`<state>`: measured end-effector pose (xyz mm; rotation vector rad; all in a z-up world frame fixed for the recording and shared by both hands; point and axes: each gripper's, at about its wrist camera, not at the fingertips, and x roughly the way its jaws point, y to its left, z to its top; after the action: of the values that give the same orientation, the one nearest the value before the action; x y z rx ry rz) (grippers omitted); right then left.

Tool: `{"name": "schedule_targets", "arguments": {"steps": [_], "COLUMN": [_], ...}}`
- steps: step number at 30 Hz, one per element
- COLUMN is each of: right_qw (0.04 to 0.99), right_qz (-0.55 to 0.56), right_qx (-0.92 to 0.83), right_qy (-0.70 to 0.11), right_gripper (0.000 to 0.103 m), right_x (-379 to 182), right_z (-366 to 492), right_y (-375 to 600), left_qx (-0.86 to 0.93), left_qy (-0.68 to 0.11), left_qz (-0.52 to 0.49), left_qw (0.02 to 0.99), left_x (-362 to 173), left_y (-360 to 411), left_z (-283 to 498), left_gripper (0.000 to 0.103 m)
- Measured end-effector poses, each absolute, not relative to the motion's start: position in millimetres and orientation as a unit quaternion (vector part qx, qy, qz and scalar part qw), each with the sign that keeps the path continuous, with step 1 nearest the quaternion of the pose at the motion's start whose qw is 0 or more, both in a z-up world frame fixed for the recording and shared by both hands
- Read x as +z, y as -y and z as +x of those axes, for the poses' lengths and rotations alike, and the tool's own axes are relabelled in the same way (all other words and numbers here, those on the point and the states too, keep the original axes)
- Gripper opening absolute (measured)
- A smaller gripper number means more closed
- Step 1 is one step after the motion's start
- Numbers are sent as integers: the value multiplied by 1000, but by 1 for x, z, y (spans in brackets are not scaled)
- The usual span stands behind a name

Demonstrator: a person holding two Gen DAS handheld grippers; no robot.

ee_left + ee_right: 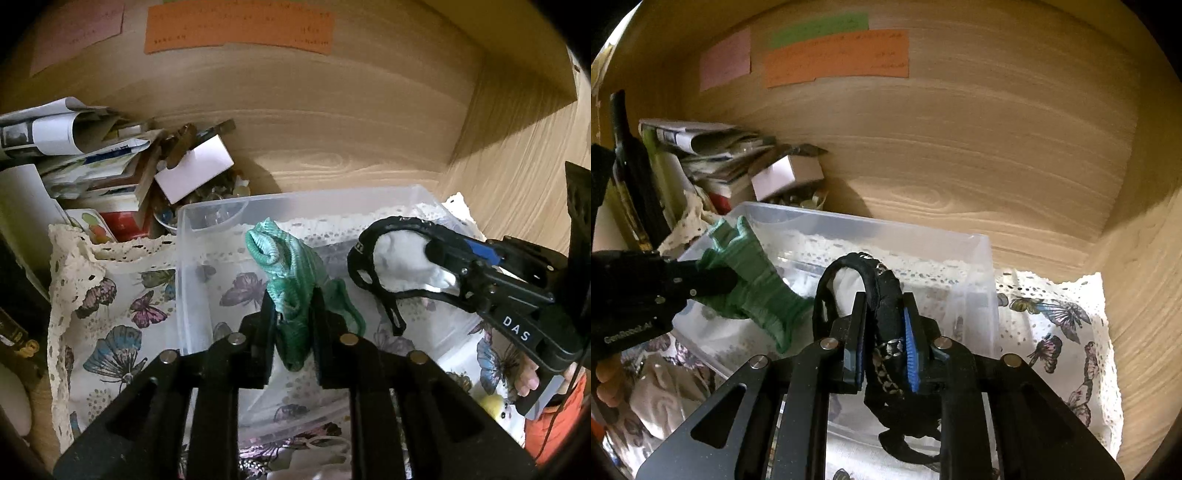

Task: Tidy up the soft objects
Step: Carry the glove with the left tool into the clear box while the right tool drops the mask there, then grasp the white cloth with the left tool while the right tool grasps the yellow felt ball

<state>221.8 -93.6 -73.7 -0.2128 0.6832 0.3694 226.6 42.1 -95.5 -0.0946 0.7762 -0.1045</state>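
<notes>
My left gripper [291,306] is shut on a green ribbed soft piece [284,266] and holds it above a clear plastic bin [207,210]. It also shows in the right wrist view [750,280] at the left, over the bin's [923,229] left side. My right gripper [886,314] is shut on a black strap-like soft item [882,295] with a white part [846,288] inside its loop, above the bin's middle. The same item [399,258] and the right gripper [436,243] show at the right in the left wrist view.
A butterfly-print lace cloth [110,295] lies under the bin on a wooden desk. A pile of papers, books and a white box [192,170] stands at the back left. A dark bottle [624,155] stands at far left. Coloured notes [834,55] hang on the wooden back wall.
</notes>
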Motion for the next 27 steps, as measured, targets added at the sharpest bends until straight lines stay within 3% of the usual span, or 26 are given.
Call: {"name": "schedule_targets", "arguments": {"steps": [3, 5, 7, 12, 14, 20, 23, 27], "right_qw": [920, 920, 923, 933, 939, 953, 957, 957], "right_qz": [-104, -103, -100, -97, -95, -94, -97, -90], "right_qx": [181, 182, 183, 186, 188, 190, 189, 196], "right_qy": [-333, -331, -324, -293, -271, -217, -198, -193], "right_gripper": [20, 28, 37, 50, 59, 76, 83, 83], "right_x": [-71, -69, -64, -45, -34, -13, -9, -13], "right_z": [220, 218, 213, 192, 179, 139, 118, 99], "right_y": [93, 94, 95, 100, 104, 113, 116, 122], "left_qx": [-53, -58, -57, -50, -46, -31, -28, -27], "left_qy": [-378, -375, -369, -334, -316, -265, -254, -254], "left_qz": [-43, -45, -47, -34, -30, -30, -32, -31], "left_qw": [923, 924, 926, 941, 947, 963, 966, 966], "left_x": [-94, -91, -87, -64, -55, -29, -27, -31], "left_y": [-41, -42, -43, -43, -42, -43, -45, -45], "left_z": [223, 219, 214, 187, 176, 135, 122, 104], "left_gripper": [25, 39, 45, 55, 68, 94, 99, 102]}}
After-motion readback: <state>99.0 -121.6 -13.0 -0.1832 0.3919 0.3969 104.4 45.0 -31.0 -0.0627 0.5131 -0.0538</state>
